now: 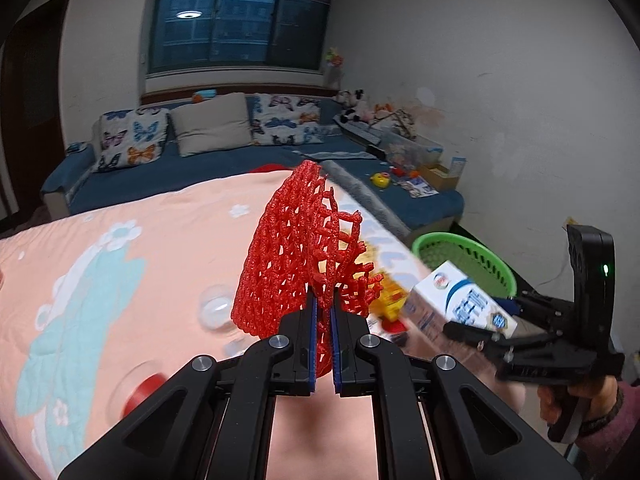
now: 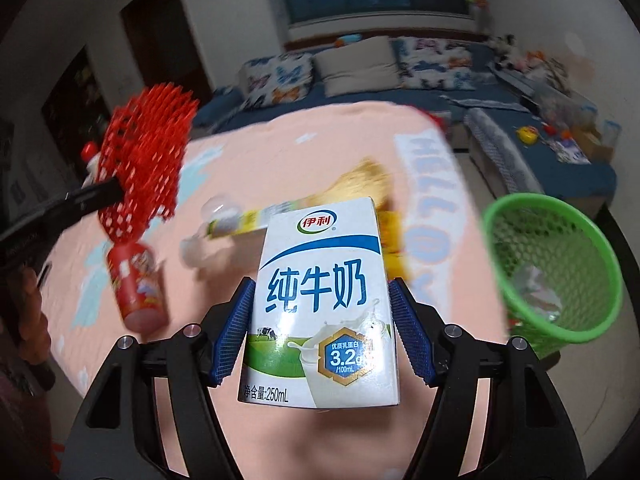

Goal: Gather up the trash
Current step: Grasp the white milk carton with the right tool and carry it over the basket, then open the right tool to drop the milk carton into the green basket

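A red foam net (image 1: pixel 296 256) is pinched in the closed left gripper (image 1: pixel 324 312) above a pink tablecloth (image 1: pixel 160 240). The right gripper (image 2: pixel 320 312) clamps a milk carton (image 2: pixel 320 300) near a green basket (image 2: pixel 560 264) beside the table.

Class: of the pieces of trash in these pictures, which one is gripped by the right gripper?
The white-and-blue milk carton, upright in the right gripper. The red foam net is in the left gripper; the red bottle lies ungripped.
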Available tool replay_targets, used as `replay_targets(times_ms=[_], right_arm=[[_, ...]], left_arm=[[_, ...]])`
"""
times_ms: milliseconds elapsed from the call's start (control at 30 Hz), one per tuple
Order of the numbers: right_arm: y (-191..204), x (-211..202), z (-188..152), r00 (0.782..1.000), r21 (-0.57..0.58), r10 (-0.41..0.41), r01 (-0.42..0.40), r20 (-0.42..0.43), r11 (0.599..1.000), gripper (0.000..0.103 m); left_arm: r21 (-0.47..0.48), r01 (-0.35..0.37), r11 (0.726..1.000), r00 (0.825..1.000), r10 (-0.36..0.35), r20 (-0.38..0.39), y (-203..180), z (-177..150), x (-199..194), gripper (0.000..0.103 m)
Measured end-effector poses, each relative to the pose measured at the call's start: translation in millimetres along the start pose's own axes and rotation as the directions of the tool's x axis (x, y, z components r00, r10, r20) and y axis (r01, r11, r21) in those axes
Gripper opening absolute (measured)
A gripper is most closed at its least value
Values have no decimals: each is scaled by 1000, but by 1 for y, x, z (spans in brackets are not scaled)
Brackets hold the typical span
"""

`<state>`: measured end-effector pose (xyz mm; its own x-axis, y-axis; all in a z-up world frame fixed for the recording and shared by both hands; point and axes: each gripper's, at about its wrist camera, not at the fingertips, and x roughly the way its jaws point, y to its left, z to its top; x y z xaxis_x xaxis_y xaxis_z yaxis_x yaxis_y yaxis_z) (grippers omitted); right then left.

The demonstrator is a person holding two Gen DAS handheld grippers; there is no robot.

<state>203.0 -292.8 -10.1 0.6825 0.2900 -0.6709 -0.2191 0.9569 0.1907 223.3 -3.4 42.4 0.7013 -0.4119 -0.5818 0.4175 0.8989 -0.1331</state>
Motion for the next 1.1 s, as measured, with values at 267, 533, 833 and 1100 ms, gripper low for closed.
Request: replay_targets(times_ms=[267,533,833,1100], right_arm=[[-111,-26,12,986,140,-160,152,44,978,68],[-206,-11,7,969,240,-248,242,-6,940,68],[-270,24,0,955,316,-288,296,-73,901,69],[-290,35,-1,945,309,-317,325,-78,894,74]], left_arm=[[42,80,996,997,-79,-24,-52,28,36,6],[53,144,988,988,-140,-66,-92,50,80,6],[90,199,976,976,-189,-111,-133,63,120,6],[120,274,954,953,-253,-165,-173,63,148,6]])
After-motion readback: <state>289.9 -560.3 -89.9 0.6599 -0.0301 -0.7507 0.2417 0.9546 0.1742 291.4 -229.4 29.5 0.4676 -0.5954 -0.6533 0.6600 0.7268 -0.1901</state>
